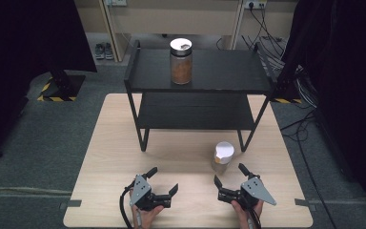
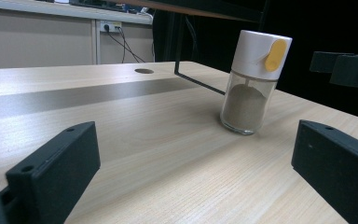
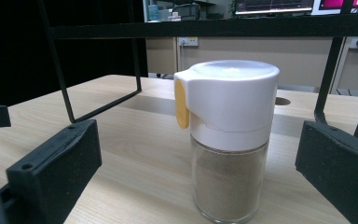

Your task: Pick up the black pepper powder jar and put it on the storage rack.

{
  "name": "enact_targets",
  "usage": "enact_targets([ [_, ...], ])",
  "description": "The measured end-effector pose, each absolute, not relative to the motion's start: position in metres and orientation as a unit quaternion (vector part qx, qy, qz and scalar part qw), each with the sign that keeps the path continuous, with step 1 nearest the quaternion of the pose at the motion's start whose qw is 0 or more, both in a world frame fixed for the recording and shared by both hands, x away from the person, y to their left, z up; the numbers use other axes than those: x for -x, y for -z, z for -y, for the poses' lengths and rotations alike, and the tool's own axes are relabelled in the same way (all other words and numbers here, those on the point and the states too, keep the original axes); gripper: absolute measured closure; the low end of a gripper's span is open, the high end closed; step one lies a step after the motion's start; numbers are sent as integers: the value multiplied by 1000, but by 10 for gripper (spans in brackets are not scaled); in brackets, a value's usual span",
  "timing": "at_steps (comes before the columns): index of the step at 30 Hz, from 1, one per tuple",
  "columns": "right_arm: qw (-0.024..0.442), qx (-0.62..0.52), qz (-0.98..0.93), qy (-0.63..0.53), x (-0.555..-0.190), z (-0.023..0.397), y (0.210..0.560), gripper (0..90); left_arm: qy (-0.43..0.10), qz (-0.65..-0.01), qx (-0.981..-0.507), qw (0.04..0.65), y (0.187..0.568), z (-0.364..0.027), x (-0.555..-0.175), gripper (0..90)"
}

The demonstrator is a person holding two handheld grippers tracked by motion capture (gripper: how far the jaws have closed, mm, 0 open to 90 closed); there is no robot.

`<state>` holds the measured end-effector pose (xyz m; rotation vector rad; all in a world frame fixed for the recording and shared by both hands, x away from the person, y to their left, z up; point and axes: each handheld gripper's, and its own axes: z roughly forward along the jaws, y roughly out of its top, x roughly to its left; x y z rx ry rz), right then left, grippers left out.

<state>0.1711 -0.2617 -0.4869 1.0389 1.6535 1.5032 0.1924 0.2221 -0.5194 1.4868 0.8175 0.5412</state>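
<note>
Table (image 1: 124, 157); shaker (image 1: 223, 157): tan powder | shelf jar (image 1: 181, 61): brown contents

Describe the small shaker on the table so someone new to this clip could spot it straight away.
Start at the black two-tier rack on the wooden table. By its front right leg, just ahead of the right gripper, stands the shaker. Unlike the taller jar on the rack, it has a white cap with a yellow tab.

White-capped shaker (image 3: 228, 140), yellow tab, seemingly tan powder.
</note>
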Motion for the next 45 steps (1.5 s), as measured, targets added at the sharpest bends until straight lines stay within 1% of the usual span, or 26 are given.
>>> enact_targets([
  [24,343,-400,-631,-569,-178,259,488,4,-237,-356,-649,629,519,-222,-192,3],
  [45,348,-403,-637,-557,-201,254,489,4,-236,-356,-650,629,519,-222,-192,4],
])
